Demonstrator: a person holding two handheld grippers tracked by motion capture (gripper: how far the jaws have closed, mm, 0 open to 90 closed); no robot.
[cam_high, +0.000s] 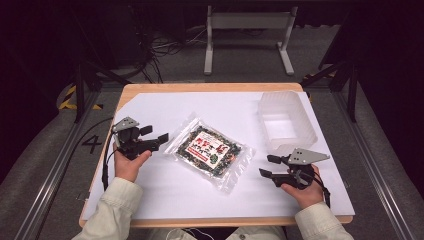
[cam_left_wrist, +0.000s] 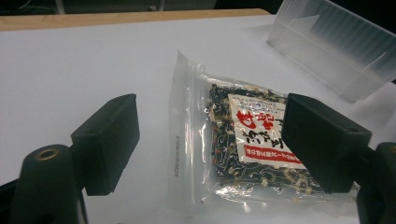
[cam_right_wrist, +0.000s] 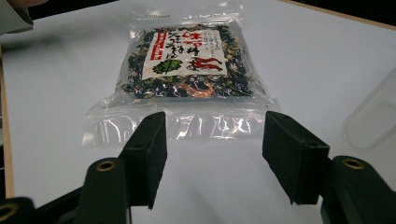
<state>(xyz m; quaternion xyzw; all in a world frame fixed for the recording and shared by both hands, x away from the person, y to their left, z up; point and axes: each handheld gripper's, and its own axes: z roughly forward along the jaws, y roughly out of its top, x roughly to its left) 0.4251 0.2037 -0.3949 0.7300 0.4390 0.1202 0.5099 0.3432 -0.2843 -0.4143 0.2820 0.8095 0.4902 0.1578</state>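
High view puts the clear packet (cam_high: 210, 152) of dark dried food flat on the white sheet (cam_high: 165, 192), near the middle of the table, between the two hand-held tools. Its long axis runs on a slant, from the upper left toward the lower right.

The left gripper (cam_high: 154, 136) sits just off the packet's upper-left end, jaws spread and holding nothing; in the left gripper view the packet (cam_left_wrist: 233, 144) lies ahead of the jaws, toward the right one. The right gripper (cam_high: 270, 166) points at the lower-right sealed end, also spread wide and empty, and from its own camera that clear sealed strip (cam_right_wrist: 180, 126) lies straight across just beyond the jaws.

Both stand close; the left looks a touch nearer.

The translucent bin (cam_high: 286, 121) stands beyond the right hand, well apart from the packet, with bare sheet between. Nothing crowds either end of the packet.
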